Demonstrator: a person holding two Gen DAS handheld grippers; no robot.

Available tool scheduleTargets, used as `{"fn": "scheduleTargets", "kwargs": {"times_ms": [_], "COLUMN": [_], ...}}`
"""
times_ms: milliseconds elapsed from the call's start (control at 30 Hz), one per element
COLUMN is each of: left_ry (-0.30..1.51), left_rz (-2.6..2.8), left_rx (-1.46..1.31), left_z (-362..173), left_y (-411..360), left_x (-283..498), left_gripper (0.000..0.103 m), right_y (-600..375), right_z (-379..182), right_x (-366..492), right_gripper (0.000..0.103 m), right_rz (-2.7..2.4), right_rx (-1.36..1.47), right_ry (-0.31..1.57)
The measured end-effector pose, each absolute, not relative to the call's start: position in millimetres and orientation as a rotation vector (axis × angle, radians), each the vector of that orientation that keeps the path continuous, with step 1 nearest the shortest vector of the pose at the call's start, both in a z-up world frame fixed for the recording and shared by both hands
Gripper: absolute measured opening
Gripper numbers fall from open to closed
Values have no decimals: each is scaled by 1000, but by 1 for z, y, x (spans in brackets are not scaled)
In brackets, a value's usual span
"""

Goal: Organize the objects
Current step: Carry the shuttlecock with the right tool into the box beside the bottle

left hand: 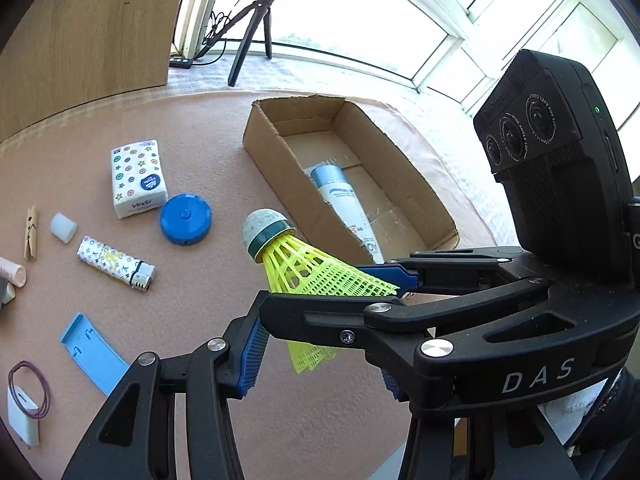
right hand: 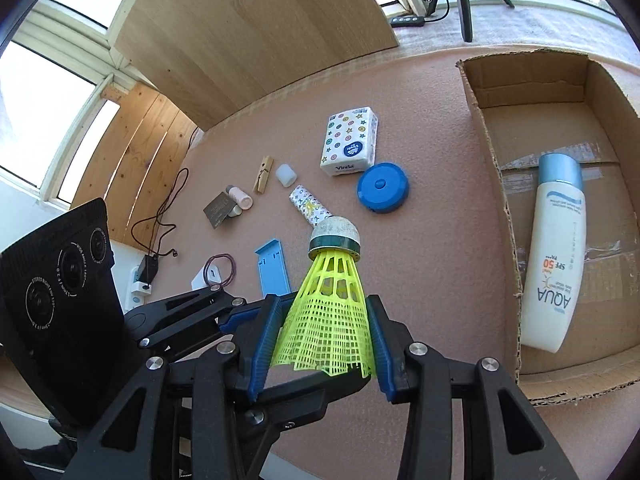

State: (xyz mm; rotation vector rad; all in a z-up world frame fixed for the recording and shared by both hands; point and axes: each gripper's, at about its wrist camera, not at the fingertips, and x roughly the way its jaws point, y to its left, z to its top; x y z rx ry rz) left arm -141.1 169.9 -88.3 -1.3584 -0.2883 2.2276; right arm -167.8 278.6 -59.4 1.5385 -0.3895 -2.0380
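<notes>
Pink foam table (right hand: 432, 128) by the window, with a box (right hand: 492, 184) at its right edge that so far only has a sunscreen bottle (right hand: 554, 256) in it. Right gripper (right hand: 324, 340) is clamped on the yellow shuttlecock (right hand: 332, 304), held above the table beside the box. Left gripper (left hand: 316, 340) looks spread wide with nothing in it. Tissue pack (right hand: 350, 146), tape measure (right hand: 383, 193), lighter (left hand: 116, 264), clothespin (right hand: 263, 174) and the rest aren't boxed yet, so it's early days

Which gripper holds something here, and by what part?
The right gripper holds the yellow shuttlecock by its plastic skirt, cork end pointing away. The left gripper looks open and holds nothing.
</notes>
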Motion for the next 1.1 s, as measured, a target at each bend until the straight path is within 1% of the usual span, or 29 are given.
{"fn": "scheduleTargets", "kwargs": {"times_ms": [300, 500, 533, 600, 633, 667, 700, 733, 867, 1100], "left_ry": [-236, -192, -186, -172, -158, -148, -141, -137, -97, -95], "left_rz": [2144, 2102, 2100, 2100, 2113, 2130, 2141, 2144, 2157, 2184], "left_rx": [-1305, -1290, -1285, -1274, -1274, -1277, -1276, -1274, -1290, -1291], "left_z": [-81, -83, -83, -83, -84, -84, -83, -84, -90, -87], "left_y": [246, 292, 298, 309, 313, 316, 317, 319, 320, 302], "left_x": [-183, -209, -211, -218, -221, -223, -224, -225, -231, -226], "left_gripper": [53, 53, 53, 57, 72, 86, 89, 89, 89, 89], "right_y": [352, 393, 400, 412, 417, 422, 425, 427, 433, 430], "right_z": [-48, -45, -45, -44, -43, -42, -40, -38, -35, -33], "right_x": [-180, -190, -191, -193, -193, -194, -193, -193, -192, -191], "right_gripper": [39, 39, 41, 43, 52, 57, 68, 71, 71, 71], "right_rz": [-2185, -2270, -2286, -2331, -2362, -2401, -2440, -2477, -2524, -2543], "right_rx": [1529, 1529, 1525, 1519, 1517, 1514, 1511, 1510, 1502, 1475], "right_ry": [-464, -472, -476, -485, -477, -458, -431, -405, -374, -366]}}
